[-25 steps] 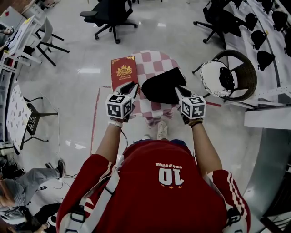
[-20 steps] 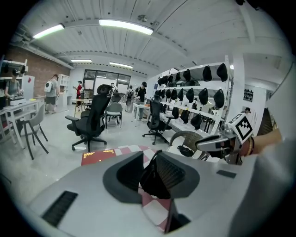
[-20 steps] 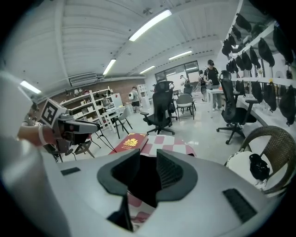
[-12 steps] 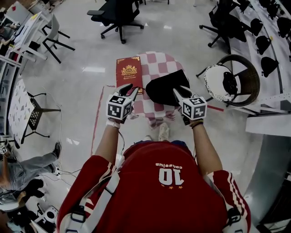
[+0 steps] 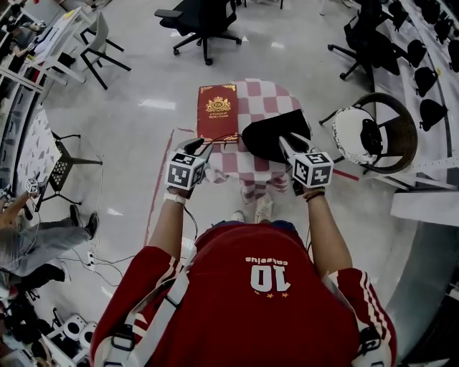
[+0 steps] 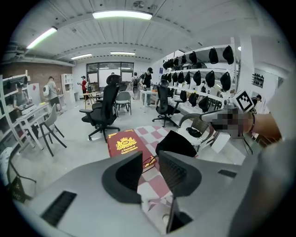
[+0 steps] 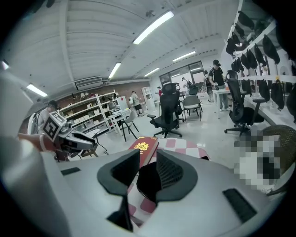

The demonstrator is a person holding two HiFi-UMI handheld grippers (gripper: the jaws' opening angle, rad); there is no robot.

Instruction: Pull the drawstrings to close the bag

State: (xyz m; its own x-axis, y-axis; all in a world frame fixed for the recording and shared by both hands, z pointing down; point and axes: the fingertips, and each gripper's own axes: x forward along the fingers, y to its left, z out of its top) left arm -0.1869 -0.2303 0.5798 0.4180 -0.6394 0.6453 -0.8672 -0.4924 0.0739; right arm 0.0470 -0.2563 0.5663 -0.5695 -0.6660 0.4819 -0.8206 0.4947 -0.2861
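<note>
A black drawstring bag [image 5: 272,134] lies on a small table with a red-and-white checked cloth [image 5: 251,100], beside a red book [image 5: 217,112]. A thin red cord [image 6: 149,162] runs from the bag's left side. My left gripper [image 5: 199,148] hovers left of the bag near the book's front corner; its jaws have just been opening and nothing is between them. My right gripper [image 5: 289,145] is at the bag's right edge; its jaws have also just been opening. In the right gripper view the bag [image 7: 147,180] shows through the gap of that gripper [image 7: 148,157], with the pads off it.
A wicker chair with a white cushion [image 5: 373,132] stands right of the table. Black office chairs [image 5: 204,18] are behind it, and a black side stand [image 5: 61,168] is at the left. A person [image 5: 21,236] crouches at the far left. Shelves with black caps [image 6: 203,58] line the right wall.
Both grippers' jaws have opened. The left gripper has drawn away from the bag's left edge toward the left. The right gripper has barely shifted.
</note>
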